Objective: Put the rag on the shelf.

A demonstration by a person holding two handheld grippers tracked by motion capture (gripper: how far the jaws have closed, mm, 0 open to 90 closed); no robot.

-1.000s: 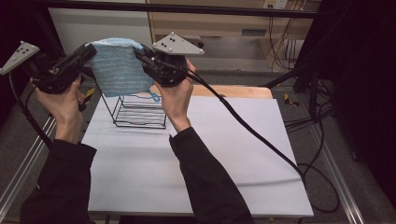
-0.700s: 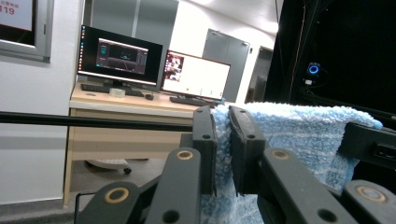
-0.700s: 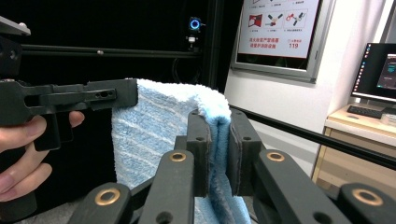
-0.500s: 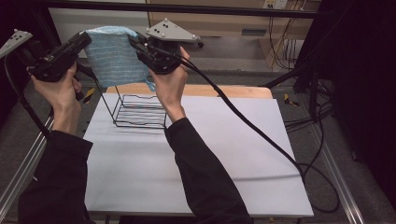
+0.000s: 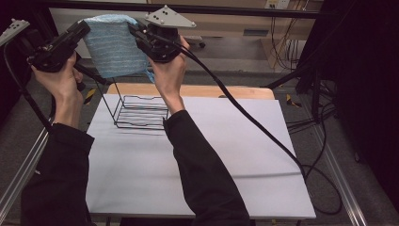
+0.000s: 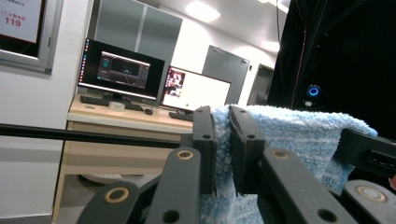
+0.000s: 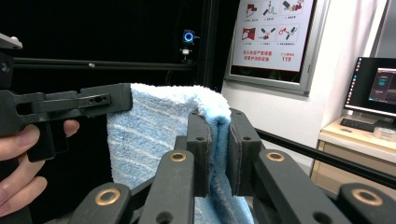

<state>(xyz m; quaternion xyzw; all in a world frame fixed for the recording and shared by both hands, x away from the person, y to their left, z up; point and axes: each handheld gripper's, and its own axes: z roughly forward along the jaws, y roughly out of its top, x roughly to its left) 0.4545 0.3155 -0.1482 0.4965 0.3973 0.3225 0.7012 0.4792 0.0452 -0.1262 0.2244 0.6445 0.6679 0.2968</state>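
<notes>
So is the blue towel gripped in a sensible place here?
Probably yes. Each gripper, left gripper and right gripper, pinches a top corner of the blue towel from its own side. The upper edge stretches between them and the rest hangs flat above the wire rack.

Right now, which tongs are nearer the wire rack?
Right. The right tongs hold the towel almost above the wire rack; the left tongs are farther left.

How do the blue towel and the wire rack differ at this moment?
The blue towel hangs in the air, pinched at its top corners by the left gripper and the right gripper; the wire rack stands untouched on the white table. The towel is soft and opaque, the rack open black wire.
</notes>
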